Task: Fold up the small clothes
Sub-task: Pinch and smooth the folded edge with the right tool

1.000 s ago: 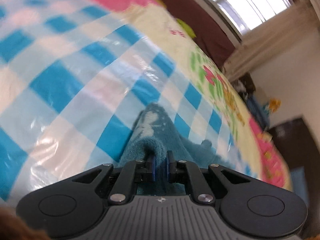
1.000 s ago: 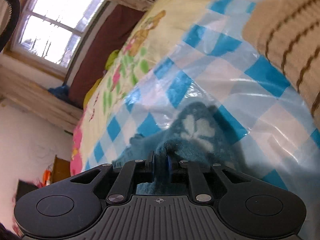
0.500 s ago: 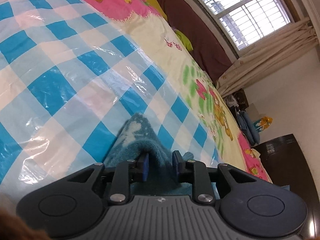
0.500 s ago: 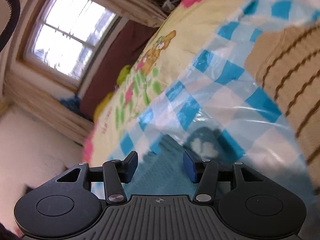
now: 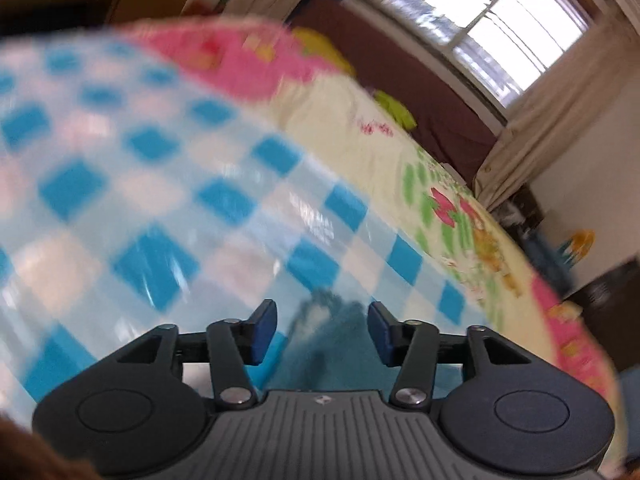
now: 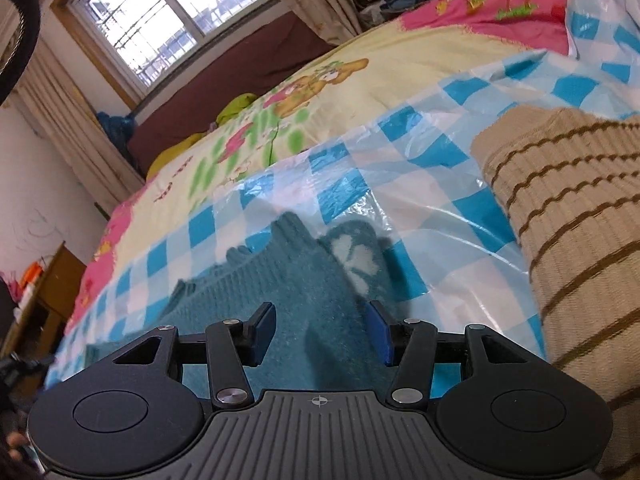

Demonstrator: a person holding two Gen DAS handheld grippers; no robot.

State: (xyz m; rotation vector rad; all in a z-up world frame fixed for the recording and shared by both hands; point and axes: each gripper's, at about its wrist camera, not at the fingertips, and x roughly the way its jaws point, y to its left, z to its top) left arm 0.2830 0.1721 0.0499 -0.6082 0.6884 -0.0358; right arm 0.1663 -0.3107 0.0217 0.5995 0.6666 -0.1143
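A small teal knitted garment (image 6: 288, 296) with a white clover mark lies on the blue-and-white checked plastic sheet (image 6: 424, 200) on the bed. My right gripper (image 6: 320, 330) is open and empty just above the garment's near part. In the blurred left wrist view the teal garment (image 5: 332, 344) lies between and below the open jaws of my left gripper (image 5: 322, 332), which holds nothing.
A beige knit with brown stripes (image 6: 568, 216) lies on the sheet to the right of the teal garment. The cartoon-print bedspread (image 6: 360, 76) stretches beyond, with a brown headboard (image 6: 248, 68) and a window (image 6: 176, 12) behind. A wooden cabinet (image 6: 52, 280) stands at the left.
Both grippers opened and let go of the teal garment, which now lies on the sheet. Both have pulled back and up; the left view is swinging and blurred.
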